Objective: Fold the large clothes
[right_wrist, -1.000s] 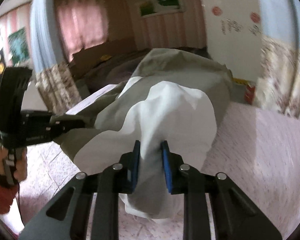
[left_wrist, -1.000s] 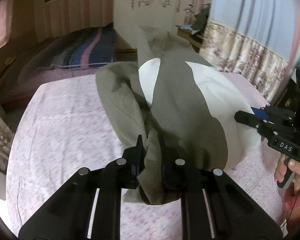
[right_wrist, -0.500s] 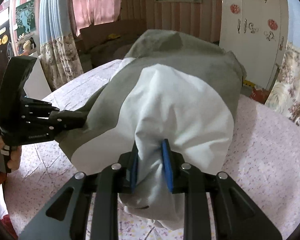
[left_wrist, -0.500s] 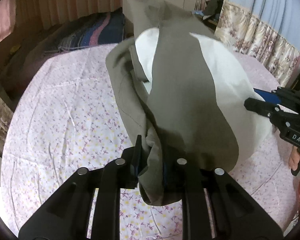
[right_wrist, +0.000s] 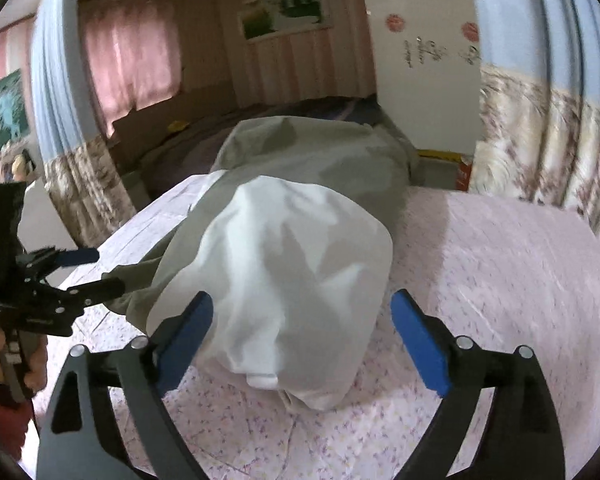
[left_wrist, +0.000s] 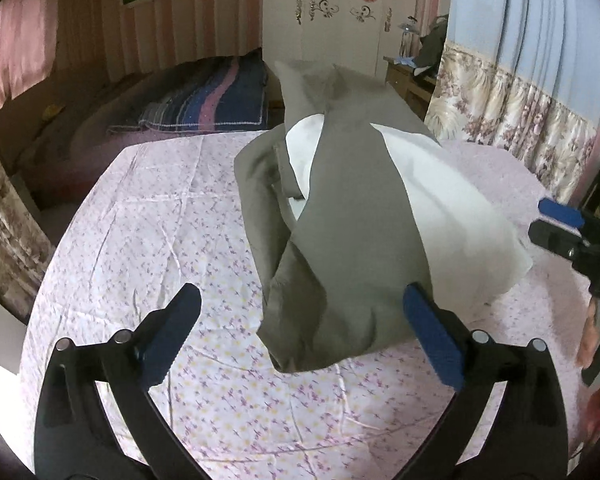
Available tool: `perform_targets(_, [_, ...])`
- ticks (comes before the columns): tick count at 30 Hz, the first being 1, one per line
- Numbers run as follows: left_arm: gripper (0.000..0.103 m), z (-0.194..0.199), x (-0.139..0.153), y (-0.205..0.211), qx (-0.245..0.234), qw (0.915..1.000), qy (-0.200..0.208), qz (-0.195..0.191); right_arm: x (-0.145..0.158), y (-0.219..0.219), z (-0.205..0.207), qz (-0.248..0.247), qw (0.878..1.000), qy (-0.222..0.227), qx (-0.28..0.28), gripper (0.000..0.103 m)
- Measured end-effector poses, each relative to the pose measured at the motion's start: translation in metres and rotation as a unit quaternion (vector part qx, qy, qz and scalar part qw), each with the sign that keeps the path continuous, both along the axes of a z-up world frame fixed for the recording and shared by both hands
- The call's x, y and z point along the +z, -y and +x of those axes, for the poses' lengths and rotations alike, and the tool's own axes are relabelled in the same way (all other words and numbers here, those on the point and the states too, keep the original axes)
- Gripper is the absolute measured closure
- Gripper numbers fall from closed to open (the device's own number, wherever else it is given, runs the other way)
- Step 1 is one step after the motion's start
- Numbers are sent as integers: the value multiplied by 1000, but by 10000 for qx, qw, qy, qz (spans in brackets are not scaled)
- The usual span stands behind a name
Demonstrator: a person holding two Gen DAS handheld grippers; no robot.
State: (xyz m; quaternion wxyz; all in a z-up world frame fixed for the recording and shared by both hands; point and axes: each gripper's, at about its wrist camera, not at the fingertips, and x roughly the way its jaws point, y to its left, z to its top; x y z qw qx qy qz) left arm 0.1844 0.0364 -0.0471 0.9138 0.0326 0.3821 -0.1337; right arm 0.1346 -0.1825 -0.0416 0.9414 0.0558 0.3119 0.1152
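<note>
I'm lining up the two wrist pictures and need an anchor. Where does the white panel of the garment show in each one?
Left wrist: the white panel lies right of centre, beyond the grey fabric, ahead of the open left tongs.
Right wrist: it fills the centre, bulging between the open right tongs.
Shared landmark: the white wardrobe with red decals.

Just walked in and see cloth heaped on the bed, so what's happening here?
A person with a handheld gripper in each hand is folding a large grey and white garment on the floral bedsheet. Both grippers are open and hold nothing: the left gripper sits at the grey end, the right gripper at the white end. The garment lies bunched in a loose heap, not flat or neatly folded yet.
</note>
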Motion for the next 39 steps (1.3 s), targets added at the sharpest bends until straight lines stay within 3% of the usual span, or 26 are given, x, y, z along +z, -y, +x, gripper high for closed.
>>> perform_targets(13, [3,-7,-12,6,324,9992,141,202,-26,13,0,183,9984,-62,-528,8])
perform_targets(18, [3,-6,-19,8,461,9984,234,217,-30,15,-6,416,9960,106,-778,7])
perform_targets(23, [3,-4,-28,11,537,9981,263,110,-38,6,-5,541,9960,64,-714,8])
perform_targets(27, [3,2,-42,17,568,9975,331,253,-51,4,-1,594,9952,1,-783,8])
perform_targets(31, [3,10,-61,19,495,9982,142,313,-67,5,5,743,9943,-139,-752,5])
perform_targets(36, [3,21,-72,16,402,9991,-107,90,-81,2,23,944,9926,-618,-456,5])
perform_targets(39, [3,22,-75,16,403,9991,-134,44,-78,-7,24,698,9953,-552,-387,16])
